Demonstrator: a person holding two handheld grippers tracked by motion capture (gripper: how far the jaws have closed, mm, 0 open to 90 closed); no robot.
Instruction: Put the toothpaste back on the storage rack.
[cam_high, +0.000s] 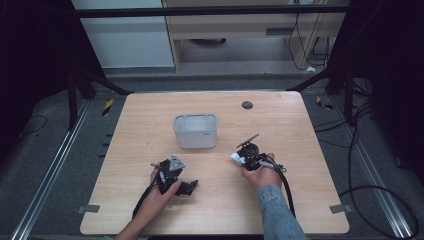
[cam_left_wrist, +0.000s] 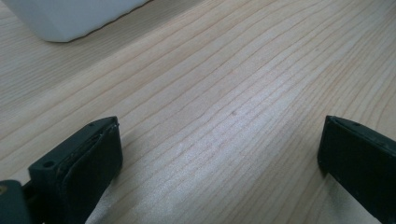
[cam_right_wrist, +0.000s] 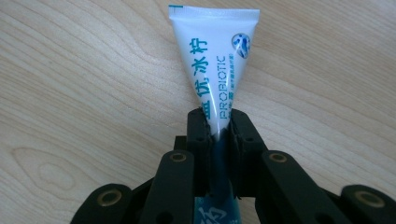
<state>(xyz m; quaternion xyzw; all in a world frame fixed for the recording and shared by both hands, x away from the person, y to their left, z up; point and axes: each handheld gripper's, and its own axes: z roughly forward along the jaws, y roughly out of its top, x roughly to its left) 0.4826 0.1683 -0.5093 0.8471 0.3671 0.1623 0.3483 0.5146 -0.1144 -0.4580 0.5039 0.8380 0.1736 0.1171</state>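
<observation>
My right gripper (cam_right_wrist: 218, 123) has its jaws clamped on a white tube (cam_right_wrist: 215, 60), flat crimped end sticking out above the worktop (cam_right_wrist: 70, 93). My left gripper (cam_left_wrist: 219, 154) rests low, jaws wide, nothing between. White box (cam_high: 195, 131) sits mid-worktop, apart from both.

One white tube (cam_right_wrist: 215, 70), one grey container (cam_high: 195, 130), two grippers, left gripper (cam_left_wrist: 219, 154), right gripper (cam_right_wrist: 218, 123)

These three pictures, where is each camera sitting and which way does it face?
High view: above the person's side, looking forward and down at the table, white container, both hands.
Left gripper view: on the left gripper, open jaws over bare wood, container corner.
Right gripper view: on the right gripper, jaws clamping a white tube.
Shared: the wooden tabletop.
</observation>
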